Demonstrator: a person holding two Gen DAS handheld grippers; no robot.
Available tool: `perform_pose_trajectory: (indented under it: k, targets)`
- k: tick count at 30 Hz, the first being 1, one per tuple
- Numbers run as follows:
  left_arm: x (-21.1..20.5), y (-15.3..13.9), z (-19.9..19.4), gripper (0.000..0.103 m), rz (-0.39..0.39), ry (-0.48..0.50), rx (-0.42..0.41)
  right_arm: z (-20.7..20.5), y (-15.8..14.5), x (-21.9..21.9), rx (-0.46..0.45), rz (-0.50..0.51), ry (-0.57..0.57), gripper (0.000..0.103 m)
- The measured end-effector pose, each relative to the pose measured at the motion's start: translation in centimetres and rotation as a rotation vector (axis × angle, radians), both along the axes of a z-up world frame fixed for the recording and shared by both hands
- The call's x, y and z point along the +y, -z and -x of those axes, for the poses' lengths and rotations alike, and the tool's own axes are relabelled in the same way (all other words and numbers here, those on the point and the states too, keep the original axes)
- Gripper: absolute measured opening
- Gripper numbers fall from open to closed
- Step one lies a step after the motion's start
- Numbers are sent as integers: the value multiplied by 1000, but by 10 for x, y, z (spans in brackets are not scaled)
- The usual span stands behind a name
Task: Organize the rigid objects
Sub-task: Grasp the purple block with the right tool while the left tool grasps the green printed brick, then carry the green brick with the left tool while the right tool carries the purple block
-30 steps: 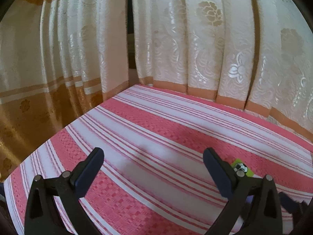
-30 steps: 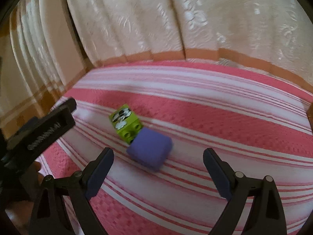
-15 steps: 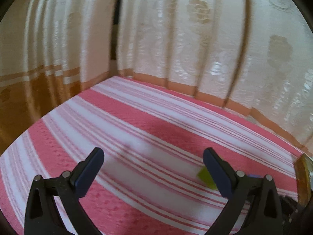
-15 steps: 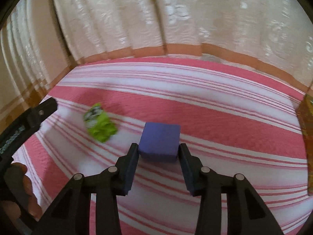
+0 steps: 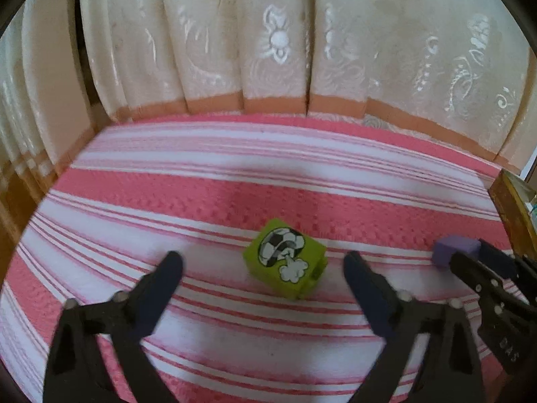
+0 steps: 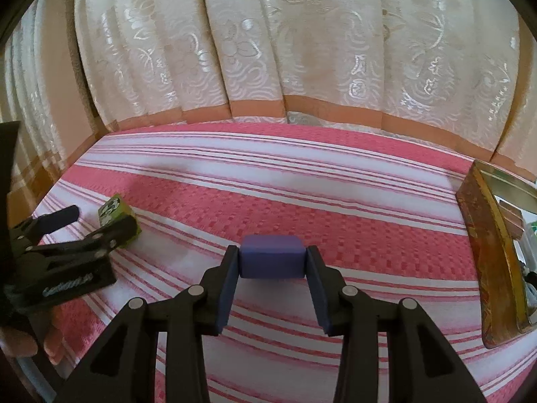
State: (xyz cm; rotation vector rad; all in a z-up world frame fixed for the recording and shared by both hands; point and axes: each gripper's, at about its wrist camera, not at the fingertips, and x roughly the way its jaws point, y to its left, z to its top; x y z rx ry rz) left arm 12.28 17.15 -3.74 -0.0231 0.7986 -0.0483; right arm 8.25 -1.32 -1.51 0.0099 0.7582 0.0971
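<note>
A: Where is the purple block (image 6: 272, 256)?
B: Clamped between the two pads of the right claw (image 6: 272, 262), one pad pressed flat on each side of it. Whether it rests on the pink-and-white striped cloth (image 6: 302, 201) or sits just above it, I cannot tell.

A: And the green block (image 5: 287, 258)?
B: It lies on the cloth, tilted on an edge, a football cartoon on its upper face. It sits ahead of the left claw (image 5: 263, 265), between the lines of the two fingers but touching neither.

A: So the left claw is gripping nothing?
B: Right, its fingers are spread wide.

A: How do the two blocks sit relative to each other?
B: Well apart; the purple one is off to the right of the green one.

A: Anything else around?
B: A brown tin tray (image 6: 483, 235) with a gold rim at the cloth's right edge, and cream floral curtains (image 6: 268, 50) hanging behind.
</note>
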Motion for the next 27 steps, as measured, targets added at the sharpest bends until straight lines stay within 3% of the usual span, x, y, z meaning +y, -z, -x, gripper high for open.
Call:
perform_pose_trajectory:
  k: [3,6,13,21,27]
  targets:
    - [6,7,-11,70,43,-11,67,-1,1,-1,9,-7,-5,43]
    - [6,3,-9,51,37,-18,55,-3,4,-2,27,-21,-7,43]
    - [9,-4,-3,50,65,-55,1,-1,2,-7,9,-60,2,43]
    - [2,-24,24,50,24,-164,-168,17,-20,-23,-129,-172,3,43]
    - [-14,-28,36,50,45,-165,-202,34,-33,-34,-209,-198,-17,43]
